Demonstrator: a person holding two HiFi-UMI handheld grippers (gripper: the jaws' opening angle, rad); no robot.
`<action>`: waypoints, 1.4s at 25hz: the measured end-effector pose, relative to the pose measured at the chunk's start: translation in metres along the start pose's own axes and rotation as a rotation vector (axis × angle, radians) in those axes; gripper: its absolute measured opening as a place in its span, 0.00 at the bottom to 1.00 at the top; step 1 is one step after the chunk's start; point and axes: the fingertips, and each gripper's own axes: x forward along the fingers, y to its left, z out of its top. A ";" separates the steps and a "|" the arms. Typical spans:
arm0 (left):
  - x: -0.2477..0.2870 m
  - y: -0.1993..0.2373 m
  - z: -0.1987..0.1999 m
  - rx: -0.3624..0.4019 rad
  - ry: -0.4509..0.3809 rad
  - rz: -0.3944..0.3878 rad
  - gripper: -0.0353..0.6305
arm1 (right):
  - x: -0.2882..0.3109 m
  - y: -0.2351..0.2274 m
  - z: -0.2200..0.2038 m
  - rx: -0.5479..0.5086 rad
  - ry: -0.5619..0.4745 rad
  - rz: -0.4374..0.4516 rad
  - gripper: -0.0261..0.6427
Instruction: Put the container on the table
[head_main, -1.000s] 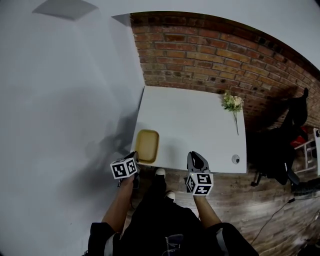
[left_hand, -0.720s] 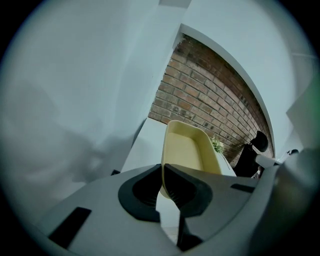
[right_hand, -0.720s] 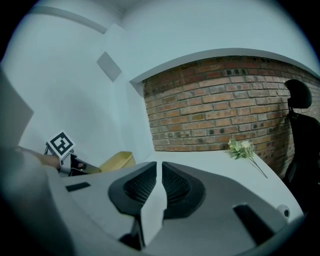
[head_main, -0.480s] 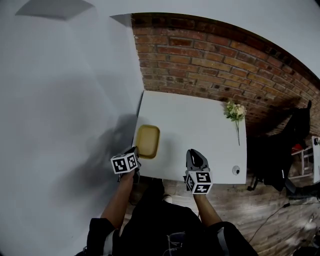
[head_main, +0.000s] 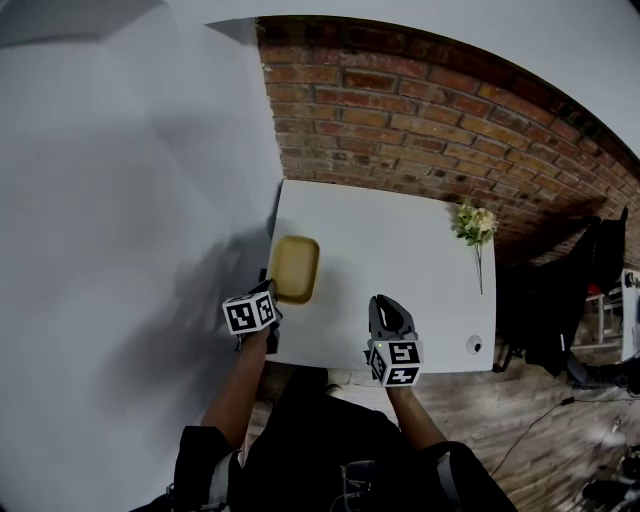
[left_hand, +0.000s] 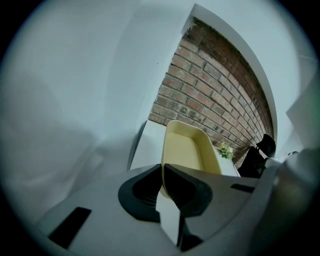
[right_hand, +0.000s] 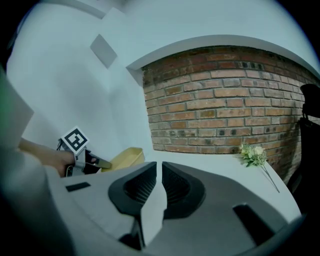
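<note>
Vs 1 s ago, the container (head_main: 295, 268) is farther in from the near edge of the tabletop (head_main: 390, 255), and both claws have come fwd over that edge. We see the container as a shallow yellow tub, open side up, at approx 9 o'clock on the tabletop, close to the left edge. We can't tell whether its base touches the surface. The left claw (left_hand: 162, 175) pinches the container's near rim, w/ the thin wall between its two black pads. The right claw (right_hand: 159, 175) is pressed together w/ nothing in it. It hovers at approx 6 o'clock over the tabletop's near edge, well apart from the container. A sprig of pale flowers (head_main: 473, 224) lies at approx 2 o'clock, near the far right corner. A small round item (head_main: 473, 344) sits at approx 4 o'clock by the near right corner. Beyond, at 12 o'clock, is a brick wall (head_main: 420, 110). At 9 o'clock, a plain white wall (head_main: 130, 200) runs beside the tabletop's left edge.
</note>
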 end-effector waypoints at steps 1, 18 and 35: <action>0.005 0.002 0.002 -0.003 0.003 -0.001 0.09 | 0.004 0.000 0.000 -0.002 0.005 0.000 0.08; 0.070 0.029 0.019 -0.039 0.076 0.030 0.09 | 0.057 0.004 -0.011 0.017 0.083 -0.001 0.08; 0.109 0.047 -0.001 -0.075 0.127 0.089 0.09 | 0.067 -0.007 -0.031 0.047 0.142 -0.046 0.08</action>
